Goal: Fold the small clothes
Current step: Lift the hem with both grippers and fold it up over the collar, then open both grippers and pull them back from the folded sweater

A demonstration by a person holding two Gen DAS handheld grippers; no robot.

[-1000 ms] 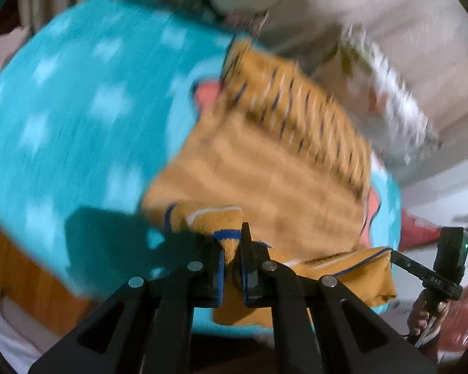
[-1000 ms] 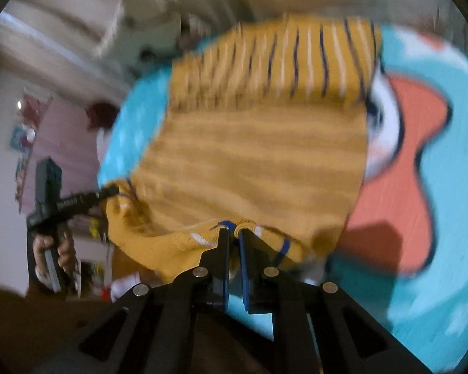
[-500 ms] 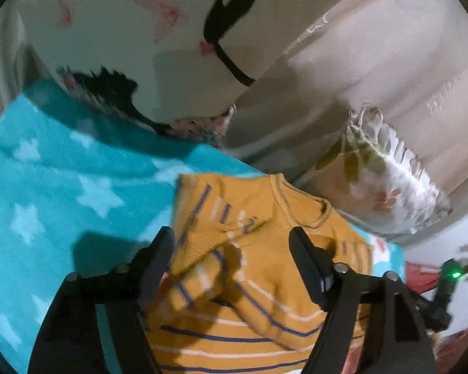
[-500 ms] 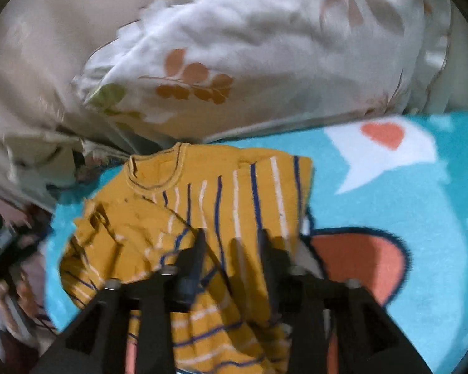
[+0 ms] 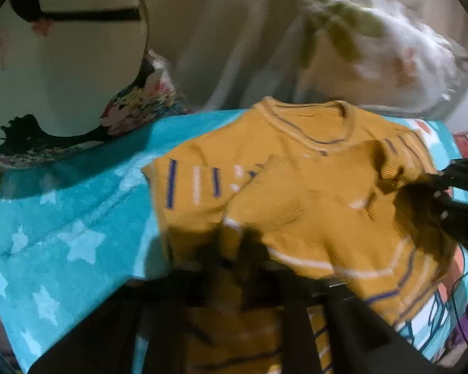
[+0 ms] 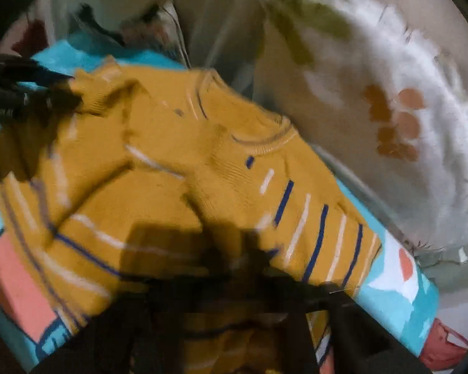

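While blurred, both show sweater | left only: star blanket

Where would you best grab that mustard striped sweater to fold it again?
Probably by the striped side edge of the sweater, coming from above at the near side: there the knit lies flat with a free border on the blue blanket, while the middle is bunched.

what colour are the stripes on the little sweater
Navy blue and white stripes on the mustard-yellow sweater, clearest in the right wrist view.
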